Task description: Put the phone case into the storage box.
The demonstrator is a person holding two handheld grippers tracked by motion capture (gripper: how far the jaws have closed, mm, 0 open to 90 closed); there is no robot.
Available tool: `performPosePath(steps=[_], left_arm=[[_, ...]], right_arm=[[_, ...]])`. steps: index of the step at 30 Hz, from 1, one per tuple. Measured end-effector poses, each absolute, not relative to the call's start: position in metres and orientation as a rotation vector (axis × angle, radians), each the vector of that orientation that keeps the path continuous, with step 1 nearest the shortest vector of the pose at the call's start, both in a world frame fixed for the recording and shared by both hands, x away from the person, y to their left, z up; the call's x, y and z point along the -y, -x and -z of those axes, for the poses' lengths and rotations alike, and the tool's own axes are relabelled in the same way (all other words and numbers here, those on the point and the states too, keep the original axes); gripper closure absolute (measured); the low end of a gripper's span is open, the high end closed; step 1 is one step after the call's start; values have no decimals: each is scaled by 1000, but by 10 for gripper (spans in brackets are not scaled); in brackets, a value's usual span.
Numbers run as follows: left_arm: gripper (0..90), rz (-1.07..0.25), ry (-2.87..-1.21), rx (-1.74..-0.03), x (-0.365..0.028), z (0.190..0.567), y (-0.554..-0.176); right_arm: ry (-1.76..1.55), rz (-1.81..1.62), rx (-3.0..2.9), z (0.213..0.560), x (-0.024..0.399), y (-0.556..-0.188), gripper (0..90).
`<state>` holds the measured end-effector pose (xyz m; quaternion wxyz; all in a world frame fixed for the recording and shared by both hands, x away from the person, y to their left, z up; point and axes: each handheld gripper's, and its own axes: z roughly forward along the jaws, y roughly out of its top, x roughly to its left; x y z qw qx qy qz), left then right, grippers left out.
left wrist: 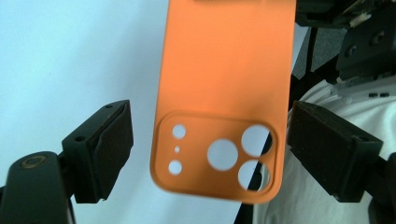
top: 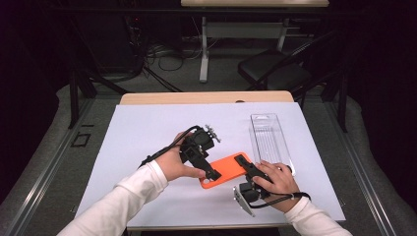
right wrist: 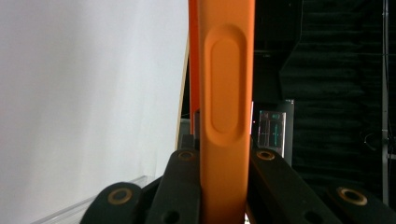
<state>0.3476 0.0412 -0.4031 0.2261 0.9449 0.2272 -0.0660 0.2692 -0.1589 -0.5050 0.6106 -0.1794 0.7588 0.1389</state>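
Note:
An orange phone case [top: 223, 169] with round camera cutouts is held a little above the white sheet. My right gripper [top: 244, 161] is shut on its right end; in the right gripper view the case [right wrist: 226, 93] stands edge-on between the two jaws of that gripper [right wrist: 224, 186]. My left gripper [top: 209, 169] is at the case's left end. In the left gripper view the cutout end of the case [left wrist: 224, 70] lies between the open left gripper [left wrist: 210, 140]. One pad [left wrist: 116, 140] stands well off the case and the other pad [left wrist: 317, 135] sits close beside its edge.
A clear plastic tray [top: 268, 137] lies on the white sheet [top: 147, 132] at the right, just beyond my right hand. The wooden table edge [top: 206, 97] runs along the back. A dark chair [top: 275, 69] and cables stand on the floor behind.

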Motion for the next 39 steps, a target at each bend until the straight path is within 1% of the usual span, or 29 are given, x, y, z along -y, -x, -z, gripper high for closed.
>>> performPosePath(steps=[14, 39], left_arm=[[155, 147, -2556, -700, -68, 402, -348], [183, 111, -2499, -753, -94, 400, -347]], right_arm=[[380, -329, -1770, 503, 164, -269, 873], [347, -397, -1805, 497, 166, -267, 873]])
